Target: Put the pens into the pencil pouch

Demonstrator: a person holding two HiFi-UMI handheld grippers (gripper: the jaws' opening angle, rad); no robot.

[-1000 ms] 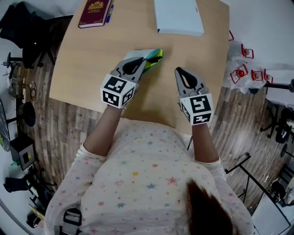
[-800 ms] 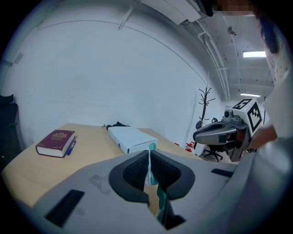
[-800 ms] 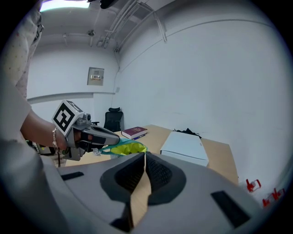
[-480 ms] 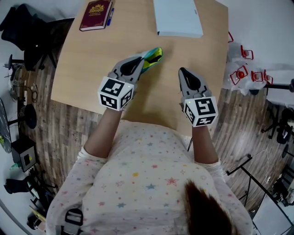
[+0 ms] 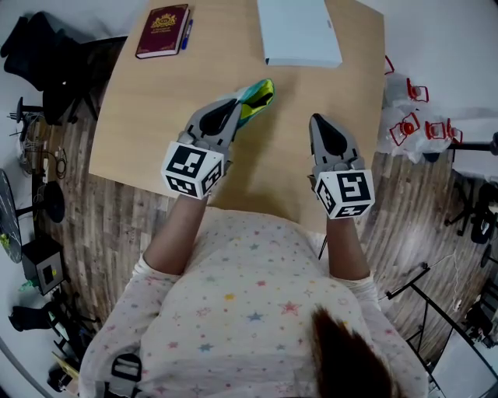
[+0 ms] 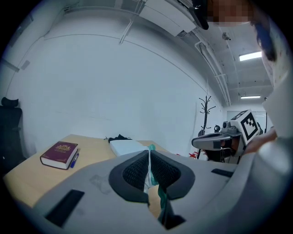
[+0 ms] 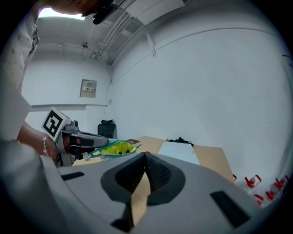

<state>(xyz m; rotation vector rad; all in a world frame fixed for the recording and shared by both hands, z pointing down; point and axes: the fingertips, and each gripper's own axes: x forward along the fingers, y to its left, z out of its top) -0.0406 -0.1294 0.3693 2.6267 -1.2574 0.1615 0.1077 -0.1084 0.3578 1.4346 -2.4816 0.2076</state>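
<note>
The pencil pouch (image 5: 257,96), teal outside with a yellow lining, hangs above the wooden table (image 5: 156,109), and my left gripper (image 5: 233,106) is shut on its near edge. In the left gripper view the pouch fabric (image 6: 151,176) is pinched between the closed jaws of my left gripper (image 6: 149,157). The right gripper view shows the pouch (image 7: 114,148) with its zip mouth open toward me. My right gripper (image 5: 317,121) hovers to the pouch's right, shut and holding nothing, and its jaws meet in the view of my right gripper (image 7: 145,157). A blue pen (image 5: 187,34) lies beside the book.
A dark red book (image 5: 162,21) lies at the table's far left corner. A white flat box (image 5: 299,31) rests at the far middle. Red clips (image 5: 412,116) and bags sit on the floor to the right. Chairs and stands crowd the left side.
Both grippers have drawn back a little toward the person, and the right one has drifted rightward. The pouch stays held in the left jaws.
</note>
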